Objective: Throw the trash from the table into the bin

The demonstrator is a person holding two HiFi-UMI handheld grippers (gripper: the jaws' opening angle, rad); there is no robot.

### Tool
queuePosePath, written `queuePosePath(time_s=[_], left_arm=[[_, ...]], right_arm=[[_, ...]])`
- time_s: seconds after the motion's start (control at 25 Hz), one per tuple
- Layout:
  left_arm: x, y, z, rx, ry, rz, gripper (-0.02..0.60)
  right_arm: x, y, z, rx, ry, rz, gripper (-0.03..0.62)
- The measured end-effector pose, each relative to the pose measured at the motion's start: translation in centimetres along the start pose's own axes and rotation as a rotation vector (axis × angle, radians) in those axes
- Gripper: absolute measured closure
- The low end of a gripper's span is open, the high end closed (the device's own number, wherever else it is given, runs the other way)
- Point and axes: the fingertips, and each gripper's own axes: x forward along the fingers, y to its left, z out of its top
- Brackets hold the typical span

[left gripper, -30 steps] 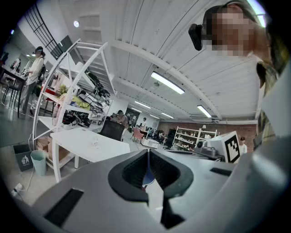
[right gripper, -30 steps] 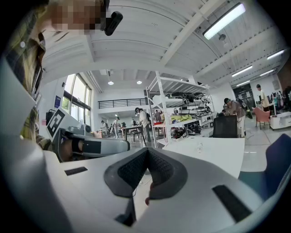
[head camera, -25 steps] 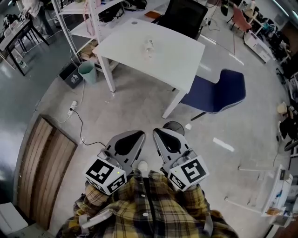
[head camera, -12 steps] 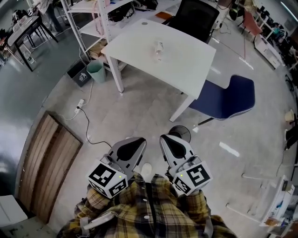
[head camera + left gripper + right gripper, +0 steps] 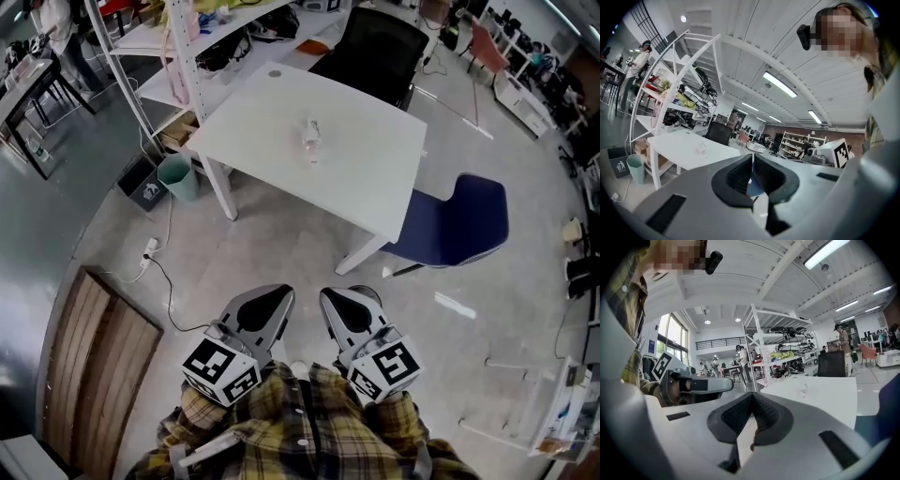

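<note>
A clear plastic bottle (image 5: 310, 133) lies on the white table (image 5: 366, 178), small in the left gripper view (image 5: 702, 149) and the right gripper view (image 5: 804, 389). A pale green bin (image 5: 176, 176) stands on the floor by the table's left leg, also in the left gripper view (image 5: 634, 168). My left gripper (image 5: 279, 294) and right gripper (image 5: 330, 296) are held side by side near my body, well short of the table. Both are shut with nothing in them; the jaws meet at the tips in the left gripper view (image 5: 752, 157) and the right gripper view (image 5: 752, 397).
A blue chair (image 5: 450, 220) stands at the table's right corner and a black chair (image 5: 370, 42) behind it. A white shelf rack (image 5: 178, 56) and a dark box (image 5: 141, 183) are at the left. A cable with a power strip (image 5: 150, 246) and a wooden panel (image 5: 94, 366) lie on the floor.
The table, the bin and the blue chair have come closer in the head view. Both grippers travelled forward together, still shut and side by side.
</note>
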Motion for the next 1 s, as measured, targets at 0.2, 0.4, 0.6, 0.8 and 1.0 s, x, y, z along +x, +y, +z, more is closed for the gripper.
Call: queuePosePath(time_s=[0.2,0.4,0.6,0.8,1.0], left_arm=[[2.4,6.1,3.7,0.020,-0.015,-0.015,0.560],[3.9,11.5,5.6,0.025,-0.003,-0.029,0.560],[5.2,14.7,5.7,-0.011,0.030,-0.029,0.560],[7.5,17.5,5.2,-0.042,0.060,-0.026,0.559],[11.7,21.6,6.6,-0.043,0.059,-0.010,0.560]], right_arm=[[5.8,-2.7,2.8,0.002,-0.006,-0.032,0.595],[10.8,-5.0,3.9,0.023,-0.007,-0.082,0.595],[14.4,-7.3,3.6,0.044,0.014,-0.122,0.595],[17.7,-10.5,3.4,0.098,0.027,-0.124,0.595],[21.8,-15.2,3.6,0.151,0.017,-0.133,0.595]])
